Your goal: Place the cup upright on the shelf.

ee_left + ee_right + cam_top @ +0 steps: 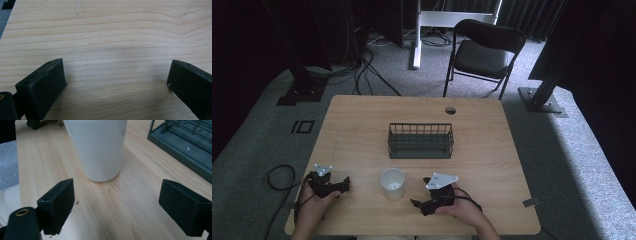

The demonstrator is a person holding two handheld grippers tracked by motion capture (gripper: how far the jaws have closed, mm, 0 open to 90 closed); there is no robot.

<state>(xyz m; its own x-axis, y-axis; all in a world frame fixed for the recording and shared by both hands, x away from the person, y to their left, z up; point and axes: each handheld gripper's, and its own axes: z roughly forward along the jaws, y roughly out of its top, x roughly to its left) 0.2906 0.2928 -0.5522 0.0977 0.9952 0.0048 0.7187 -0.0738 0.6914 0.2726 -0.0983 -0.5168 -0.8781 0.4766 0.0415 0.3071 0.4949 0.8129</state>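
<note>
A white cup [393, 183] stands upright near the table's front edge, between my two grippers. My left gripper [343, 185] rests on the wood to the cup's left, held by a hand. In the left gripper view this gripper [115, 72] is open over bare wood with nothing between its jaws. My right gripper [418, 205] lies to the cup's right and points toward it. In the right gripper view this gripper [117, 192] is open, and the cup [100, 147] stands a short way beyond the jaw tips, untouched.
A dark wire basket [420, 141] sits at the middle of the wooden table [352, 130], behind the cup; its corner [185, 142] shows in the right gripper view. A cable hole [450, 110] lies near the far edge. A black folding chair [482, 52] stands beyond the table.
</note>
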